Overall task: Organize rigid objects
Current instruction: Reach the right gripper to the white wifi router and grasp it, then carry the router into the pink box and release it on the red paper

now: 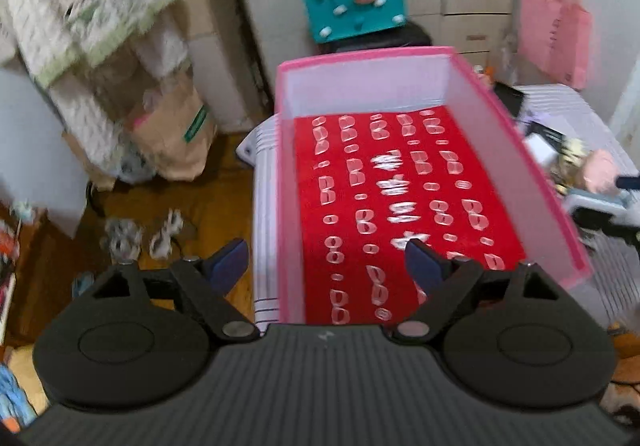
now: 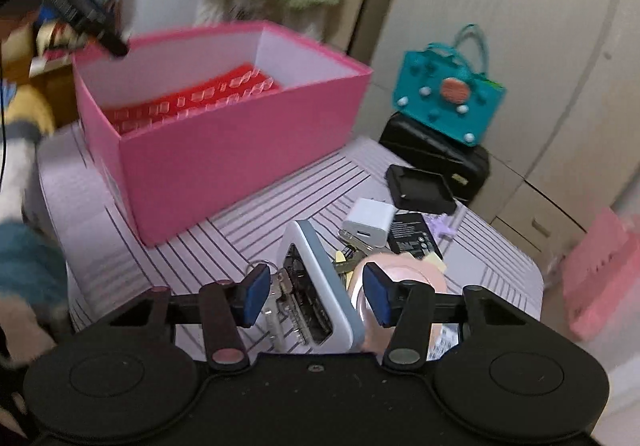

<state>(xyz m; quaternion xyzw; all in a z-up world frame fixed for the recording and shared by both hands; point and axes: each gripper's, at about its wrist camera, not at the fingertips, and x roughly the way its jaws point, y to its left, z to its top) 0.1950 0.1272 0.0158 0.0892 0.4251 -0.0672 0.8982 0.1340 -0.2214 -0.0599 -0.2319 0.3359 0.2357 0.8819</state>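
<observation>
Pick-up step: your right gripper point(image 2: 316, 296) straddles the white, blue-edged flat gadget point(image 2: 320, 288).

Jaws spread, seemingly not yet clamped; close squarely next. Your left gripper point(image 1: 326, 268) hangs open and empty over the pink cardboard box point(image 2: 224, 150), red-lined, beyond the clutter.

Left wrist looks steeply down into the pink box point(image 1: 420, 182) from close; right wrist views it point(image 2: 224, 118) sidelong, farther off.
</observation>
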